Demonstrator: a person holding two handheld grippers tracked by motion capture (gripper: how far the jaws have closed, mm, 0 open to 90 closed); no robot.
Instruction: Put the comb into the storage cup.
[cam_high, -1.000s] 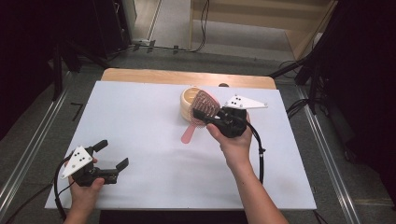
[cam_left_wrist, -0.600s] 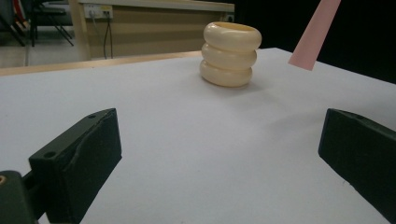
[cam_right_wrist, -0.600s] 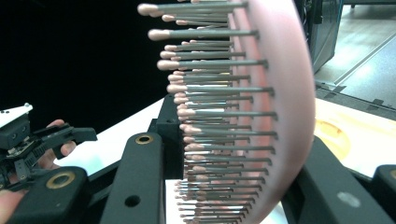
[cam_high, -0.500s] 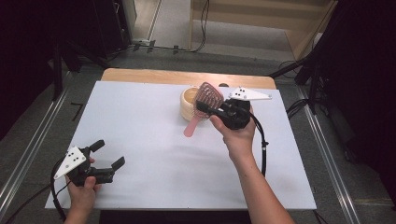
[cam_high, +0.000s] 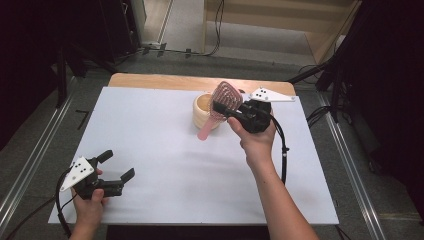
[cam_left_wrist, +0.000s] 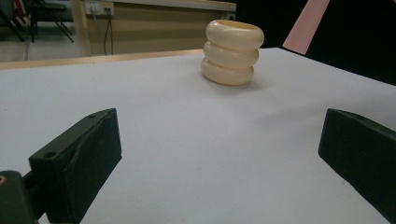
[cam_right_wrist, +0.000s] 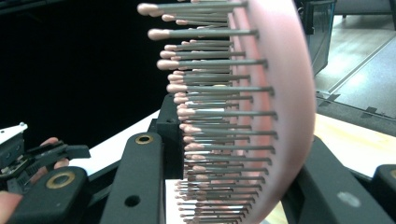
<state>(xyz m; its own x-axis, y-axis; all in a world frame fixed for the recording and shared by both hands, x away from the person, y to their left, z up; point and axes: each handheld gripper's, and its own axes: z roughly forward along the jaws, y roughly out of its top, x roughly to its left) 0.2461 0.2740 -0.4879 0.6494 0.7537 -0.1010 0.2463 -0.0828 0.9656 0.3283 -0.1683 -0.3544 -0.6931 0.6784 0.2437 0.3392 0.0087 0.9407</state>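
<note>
My right gripper (cam_high: 221, 109) is shut on a pink hairbrush (cam_high: 226, 94) and holds it in the air, head up and tilted, handle slanting down to the left. In the right gripper view the brush (cam_right_wrist: 280, 107) sits between the jaws with its bristles facing left. Just left of and below the brush stands a cream ringed cup (cam_high: 202, 108). The same cup (cam_left_wrist: 232, 52) shows in the left gripper view, with the pink handle (cam_left_wrist: 306, 25) above it to the right. My left gripper (cam_high: 117, 165) rests open near the table's front left corner, nothing between its jaws.
A white sheet (cam_high: 165, 165) covers the table, with a strip of bare wood (cam_high: 150, 80) along the far edge. Metal rails (cam_high: 30, 165) run along both sides on the floor. A black cable (cam_high: 284, 155) trails from the right gripper.
The right hand has carried the brush a little to the right and raised its head higher beside the cup. The left gripper has stayed about where it was.
</note>
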